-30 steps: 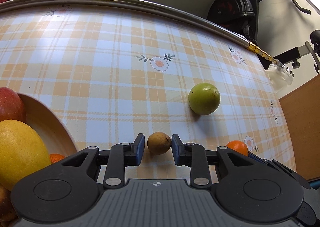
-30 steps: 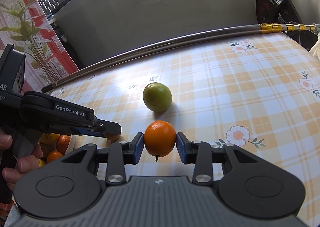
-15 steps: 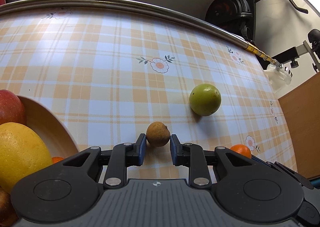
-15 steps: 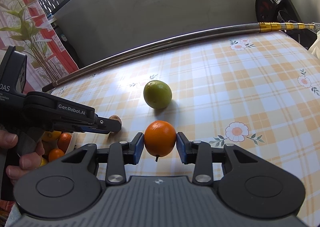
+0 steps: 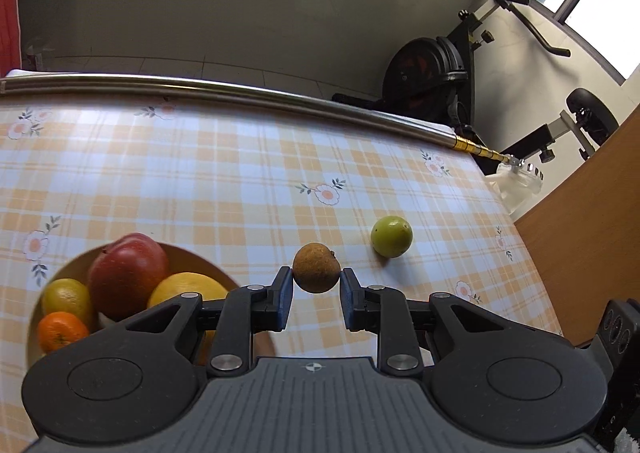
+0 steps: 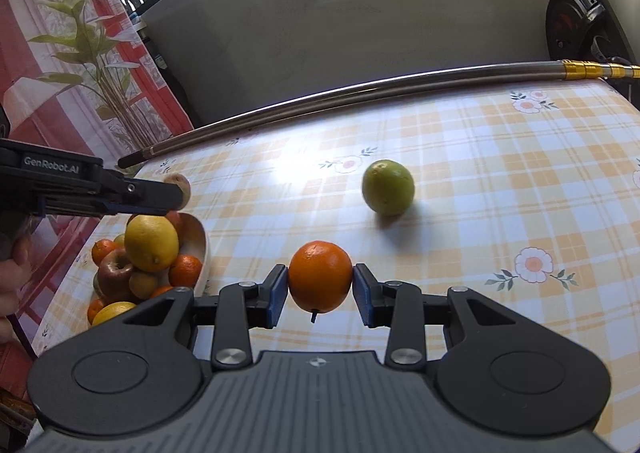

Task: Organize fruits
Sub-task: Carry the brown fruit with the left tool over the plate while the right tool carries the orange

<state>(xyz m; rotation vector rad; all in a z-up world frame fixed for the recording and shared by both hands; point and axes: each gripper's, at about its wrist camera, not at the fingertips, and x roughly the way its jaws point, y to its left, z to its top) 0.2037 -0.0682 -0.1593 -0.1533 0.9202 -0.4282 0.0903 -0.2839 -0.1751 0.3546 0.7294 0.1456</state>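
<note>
The table (image 5: 200, 181) under its orange-and-white checked cloth with small flowers fills most of both views. A long metal pole (image 5: 240, 91) with a gold end lies along its far edge. Beyond that edge, an exercise bike (image 5: 436, 73) stands against the grey wall, and a plant (image 6: 92, 53) in front of a red-and-white curtain shows at the left of my right wrist view.

On the table sits the bowl (image 5: 192, 255), pale and round, heaped with fruit: a red apple (image 5: 128, 277), a big yellow citrus (image 6: 151, 237), a yellow lemon (image 5: 66, 299) and several small oranges, one of them a mandarin (image 5: 60, 331) at the near rim. In my right wrist view the bowl is left of my right gripper.

My left gripper (image 5: 316, 293) is clamped on a small brown fruit (image 5: 316, 267), its blue pads pressing both sides. It is lifted clear of the cloth, and my right wrist view shows it hanging above the bowl's far side.

My right gripper (image 6: 320, 289) is closed on an orange (image 6: 320, 277), pads tight against its flanks, stem end down, above the cloth just right of the bowl.

A green round fruit (image 6: 388, 186) rests alone on the cloth, well apart from the bowl and beyond both grippers.
</note>
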